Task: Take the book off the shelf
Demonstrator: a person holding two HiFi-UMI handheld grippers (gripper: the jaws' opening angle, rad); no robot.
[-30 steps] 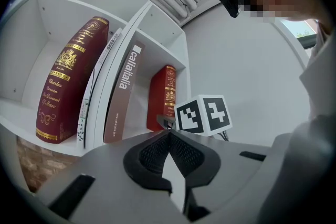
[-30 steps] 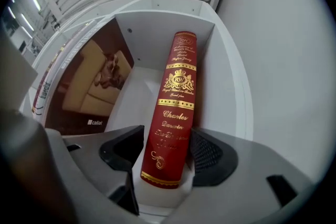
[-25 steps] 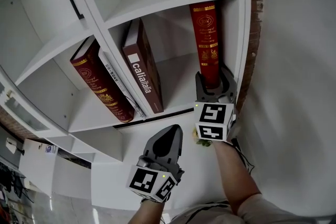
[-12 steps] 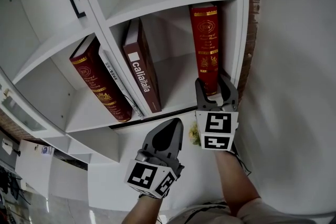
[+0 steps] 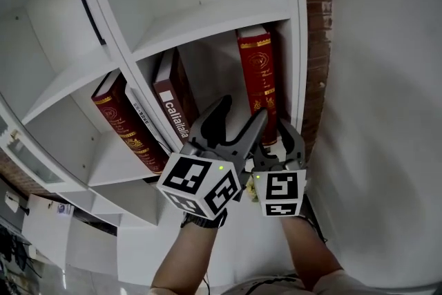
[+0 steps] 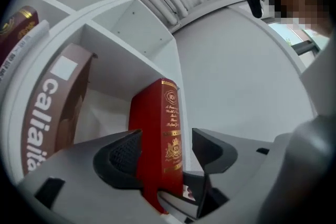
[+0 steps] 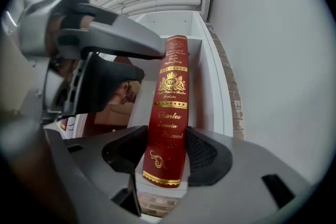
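The upright book's (image 5: pixel 257 72) spine faces both claws; the right claw (image 5: pixel 280 135) grips its foot. The left claw (image 5: pixel 244 109), jaws just opened, straddles it above, not gripping.

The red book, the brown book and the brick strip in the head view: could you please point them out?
red book (image 5: pixel 256 76), head view, middle of its spine.
brown book (image 5: pixel 174 114), head view, its lettered spine.
brick strip (image 5: pixel 315 24), head view, upper part beside the shelf.

Brown book (image 5: pixel 173 112) spine, white: "calia…", rest unclear. Red book (image 7: pixel 169 108) spine, gold: "RW" crest up top; lower "Charles", prob. "Darwin", "Descent"; small lines btw. illegible.
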